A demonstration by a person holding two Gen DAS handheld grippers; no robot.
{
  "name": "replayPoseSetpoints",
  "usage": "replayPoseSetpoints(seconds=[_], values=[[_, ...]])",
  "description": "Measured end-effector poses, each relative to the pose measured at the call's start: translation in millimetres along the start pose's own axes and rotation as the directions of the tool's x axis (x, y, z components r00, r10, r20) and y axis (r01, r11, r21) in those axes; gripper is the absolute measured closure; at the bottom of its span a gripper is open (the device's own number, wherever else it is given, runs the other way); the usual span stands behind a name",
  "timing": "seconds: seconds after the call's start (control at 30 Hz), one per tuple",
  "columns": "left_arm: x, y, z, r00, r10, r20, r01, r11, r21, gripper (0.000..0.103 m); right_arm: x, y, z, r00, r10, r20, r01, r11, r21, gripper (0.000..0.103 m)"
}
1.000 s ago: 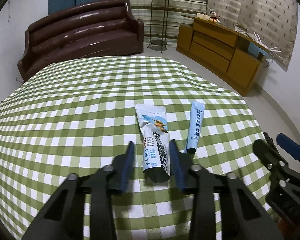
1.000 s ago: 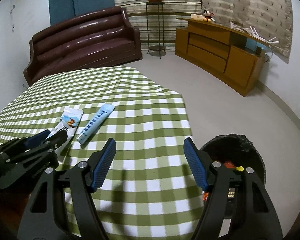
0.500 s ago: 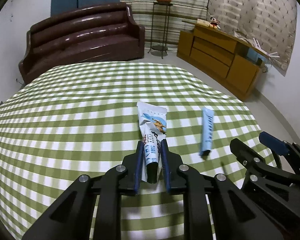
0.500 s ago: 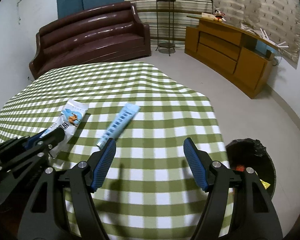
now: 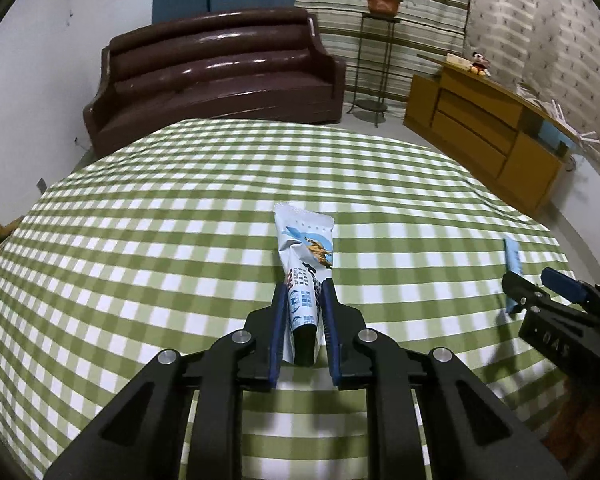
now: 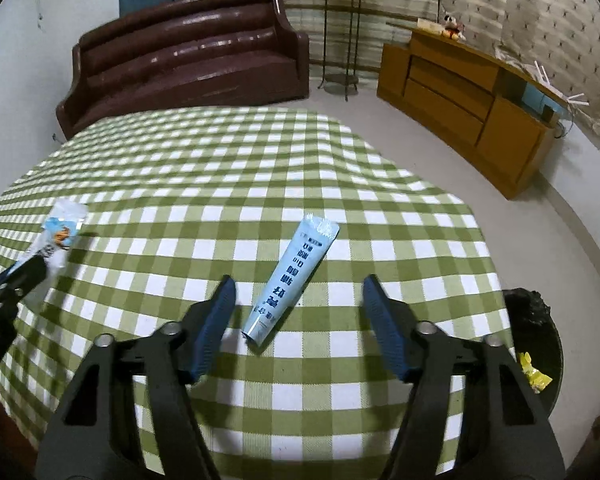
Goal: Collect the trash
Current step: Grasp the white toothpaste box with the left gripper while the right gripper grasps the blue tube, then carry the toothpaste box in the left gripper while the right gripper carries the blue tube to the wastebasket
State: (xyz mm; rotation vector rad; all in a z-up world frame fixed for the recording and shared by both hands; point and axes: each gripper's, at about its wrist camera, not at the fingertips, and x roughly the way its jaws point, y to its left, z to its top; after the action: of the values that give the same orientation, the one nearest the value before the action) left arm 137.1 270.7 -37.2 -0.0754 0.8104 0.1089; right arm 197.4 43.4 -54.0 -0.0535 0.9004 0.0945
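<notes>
My left gripper (image 5: pixel 303 292) is shut on the near end of a white and blue snack wrapper (image 5: pixel 306 248), lifted a little above the green checked tablecloth (image 5: pixel 140 248). The wrapper also shows at the left of the right wrist view (image 6: pixel 62 230). A slim light blue wrapper (image 6: pixel 290 280) lies flat on the cloth. My right gripper (image 6: pixel 298 292) is open just above it, one finger on each side of its near half. In the left wrist view the blue wrapper (image 5: pixel 512 258) is at the far right, partly behind the right gripper.
A black trash bin (image 6: pixel 534 344) with yellow scraps stands on the floor beside the table's right edge. A brown sofa (image 5: pixel 216 76), a plant stand (image 5: pixel 374 60) and a wooden sideboard (image 5: pixel 488 136) stand beyond the table.
My left gripper closed on the snack wrapper and raised it. My right gripper moved left from near the bin, over the blue wrapper.
</notes>
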Motion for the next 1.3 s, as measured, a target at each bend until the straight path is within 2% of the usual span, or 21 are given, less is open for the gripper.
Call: replayPoseSetpoints(seconds=[0.13,0.2,0.37,0.8,1.3], values=[[-0.1,4.9,-2.7,1.000,-0.002,-0.005,0.002,1.000,-0.007,0.084,3.5,-1.6,1.4,1.000,-0.011,-0.010,0.012,1.000,0.010,0.061],[-1.3,4.2,-5.0,1.000,-0.006,-0.006,0.006,1.000,-0.009,0.084,3.3,-3.1,1.4,1.000,-0.017,-0.008,0.017,1.000,0.006,0.074],[-4.7,0.8,-7.9,1.000,-0.016,-0.008,0.016,1.000,-0.007,0.085,0.0,-6.7,-4.6,1.000,-0.008,-0.003,0.008,1.000,0.004,0.090],[-24.5,-28.8,-20.6,0.998,-0.064,0.001,0.064,0.998,0.020,0.085,-37.5,-34.6,-37.5,0.999,0.010,0.040,-0.011,0.999,0.039,0.091],[-52.9,-76.6,-39.6,0.991,-0.133,0.007,0.132,0.987,0.087,0.084,-84.6,-82.0,-78.6,0.996,-0.024,0.086,0.017,0.996,0.084,0.091]])
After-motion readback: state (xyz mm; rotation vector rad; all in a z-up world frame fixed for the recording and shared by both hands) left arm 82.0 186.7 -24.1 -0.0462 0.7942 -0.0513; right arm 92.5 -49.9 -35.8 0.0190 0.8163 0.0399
